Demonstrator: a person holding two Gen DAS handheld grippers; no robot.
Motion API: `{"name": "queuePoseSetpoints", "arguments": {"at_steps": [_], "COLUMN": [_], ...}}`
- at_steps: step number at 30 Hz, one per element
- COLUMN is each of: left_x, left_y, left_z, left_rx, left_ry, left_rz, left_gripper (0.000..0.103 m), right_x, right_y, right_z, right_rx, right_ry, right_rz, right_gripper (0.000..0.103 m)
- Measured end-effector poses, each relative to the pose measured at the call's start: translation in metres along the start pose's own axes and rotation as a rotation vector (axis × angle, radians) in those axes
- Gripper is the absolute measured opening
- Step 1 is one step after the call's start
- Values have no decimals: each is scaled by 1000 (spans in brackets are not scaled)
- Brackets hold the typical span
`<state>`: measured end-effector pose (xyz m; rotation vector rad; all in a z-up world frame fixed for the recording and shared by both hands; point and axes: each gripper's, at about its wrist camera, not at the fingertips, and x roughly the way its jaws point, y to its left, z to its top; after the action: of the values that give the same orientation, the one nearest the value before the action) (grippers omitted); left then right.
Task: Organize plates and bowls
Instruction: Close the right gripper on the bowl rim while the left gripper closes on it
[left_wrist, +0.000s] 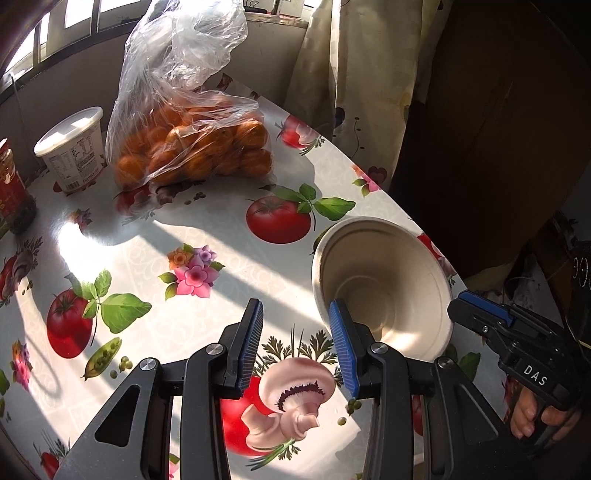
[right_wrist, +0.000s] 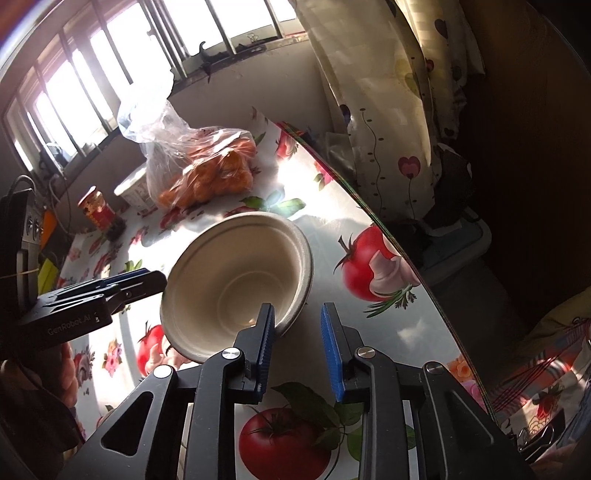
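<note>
Both tongs, left (left_wrist: 295, 345) and right (right_wrist: 297, 349), stand apart and empty, flanking one paper bowl (right_wrist: 240, 280) resting near the desk (left_wrist: 155, 236) edge. Beyond lies bagged fruit (left_wrist: 192, 147). Organizing looks barely begun; no plates visible.

Left tool (left_wrist: 297, 345) gapes beside the tilted bowl (left_wrist: 384, 288).

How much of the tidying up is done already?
Hardly any, going by what shows. Only one bowl is in sight, sitting alone near the table edge, with nothing stacked. Both grippers are next to it: the left gripper and right gripper have open jaws with nothing between them. Grabbing the bowl and putting it away is left.
</note>
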<state>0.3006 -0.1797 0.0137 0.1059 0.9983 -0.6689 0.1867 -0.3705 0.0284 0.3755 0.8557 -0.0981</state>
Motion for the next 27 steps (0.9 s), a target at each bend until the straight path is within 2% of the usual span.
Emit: {"name": "queuePoseSetpoints", "arguments": {"at_steps": [4,7,13,23,27], "left_x": [2,4,3,5,5], "left_y": [0,-1,-3,-6,-7], "left_z": [0,0,0,0,1], "left_rx": [9,14,19,27,28], "left_ry": [6,10,5,6,6], "left_rz": [2,0,3,-13,-23], "left_gripper": [39,33,28,14,11], "right_x": [2,3,3,4,4], "right_y": [2,3,5,7,8], "right_z": [0,1,2,3,3], "right_rx": [-5,-4,-7,-10,-7], "right_ry": [4,3,1,-3,-3], "right_rz": [8,16,15,16,18], "right_gripper": [21,20,16,16,16]}}
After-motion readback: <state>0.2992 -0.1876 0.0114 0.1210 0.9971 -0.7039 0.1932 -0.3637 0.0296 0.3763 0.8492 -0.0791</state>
